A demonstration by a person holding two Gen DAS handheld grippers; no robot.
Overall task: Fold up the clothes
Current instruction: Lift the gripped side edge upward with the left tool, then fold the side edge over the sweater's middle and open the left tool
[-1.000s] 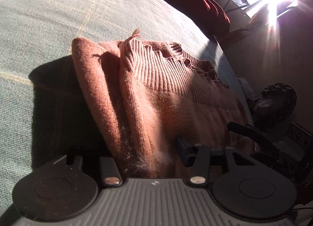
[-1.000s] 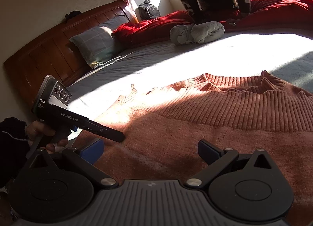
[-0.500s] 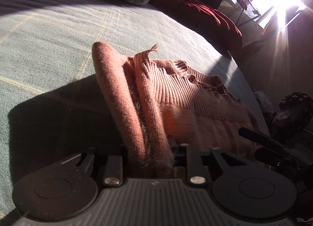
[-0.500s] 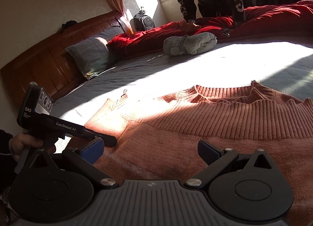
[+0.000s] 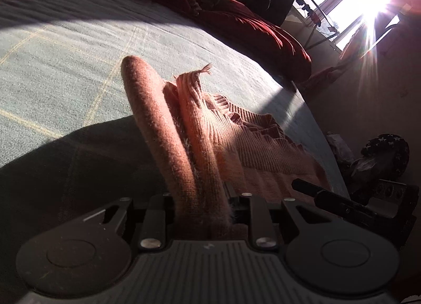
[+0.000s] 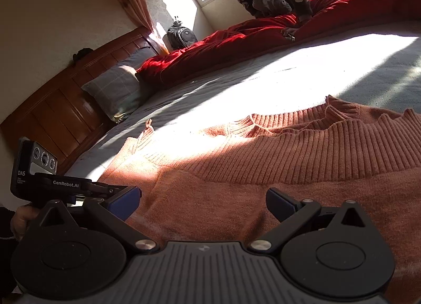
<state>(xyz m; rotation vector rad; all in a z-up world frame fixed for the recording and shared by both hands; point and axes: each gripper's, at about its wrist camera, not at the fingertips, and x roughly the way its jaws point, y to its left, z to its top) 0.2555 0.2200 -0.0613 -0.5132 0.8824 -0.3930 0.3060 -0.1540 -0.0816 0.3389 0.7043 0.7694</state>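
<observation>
Sweater (image 5: pixel 200 151), the rust-orange knit we are folding, lies flat on the bed (image 5: pixel 65 72), with its left edge bunched into an upright ridge pinched in our left gripper (image 5: pixel 201 206), whose jaws are pressed tight on the cloth. Just to the right, our right gripper (image 6: pixel 202 198) hovers with its jaws spread wide over the near part of the knit, touching nothing we can confirm. From there the sweater runs rightward and away toward the ribbed hem, so we judge the held edge should be carried right across the body.
</observation>
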